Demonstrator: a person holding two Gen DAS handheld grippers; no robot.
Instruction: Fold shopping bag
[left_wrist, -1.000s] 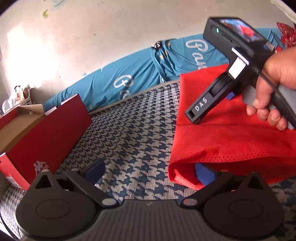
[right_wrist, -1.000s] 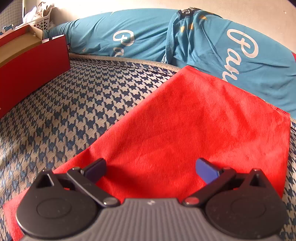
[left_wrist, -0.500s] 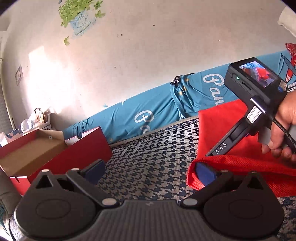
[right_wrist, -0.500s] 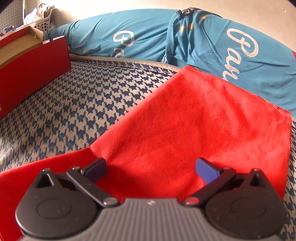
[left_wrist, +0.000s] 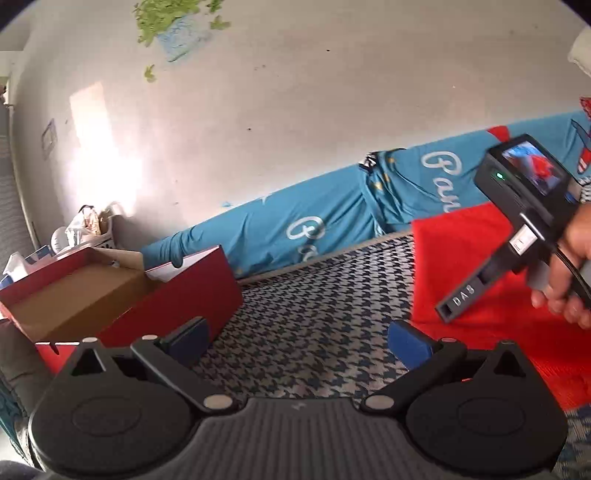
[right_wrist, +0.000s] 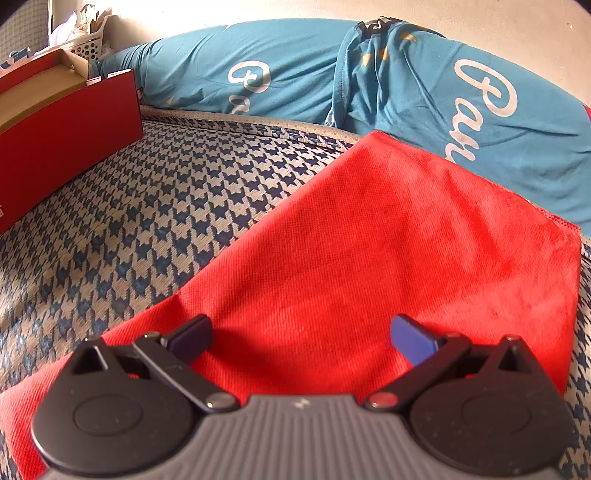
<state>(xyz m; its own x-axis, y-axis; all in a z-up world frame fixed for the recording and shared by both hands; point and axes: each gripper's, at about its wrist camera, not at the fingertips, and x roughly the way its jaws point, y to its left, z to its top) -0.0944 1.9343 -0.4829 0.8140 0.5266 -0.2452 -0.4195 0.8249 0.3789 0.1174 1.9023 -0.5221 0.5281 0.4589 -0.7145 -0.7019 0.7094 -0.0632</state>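
The red shopping bag (right_wrist: 369, 251) lies flat on the houndstooth-patterned surface (right_wrist: 140, 229), reaching from the near left to the blue bedding. My right gripper (right_wrist: 301, 334) hovers open just over the bag's near part, nothing between its fingers. In the left wrist view the bag (left_wrist: 491, 306) shows at the right, with the right gripper's body (left_wrist: 517, 221) and a hand (left_wrist: 569, 273) above it. My left gripper (left_wrist: 297, 338) is open over bare houndstooth fabric (left_wrist: 314, 314), left of the bag's edge and holding nothing.
An open red shoebox (left_wrist: 122, 291) stands on the left of the surface, also seen in the right wrist view as a shoebox (right_wrist: 66, 122). Blue bedding with white lettering (right_wrist: 406, 92) runs along the back against a white wall (left_wrist: 295, 110). A white basket (right_wrist: 86, 46) sits behind the box.
The left gripper has let go of the bag's folded edge, lifted and drawn away to the left. The fold now lies flat. The right gripper has stayed put.
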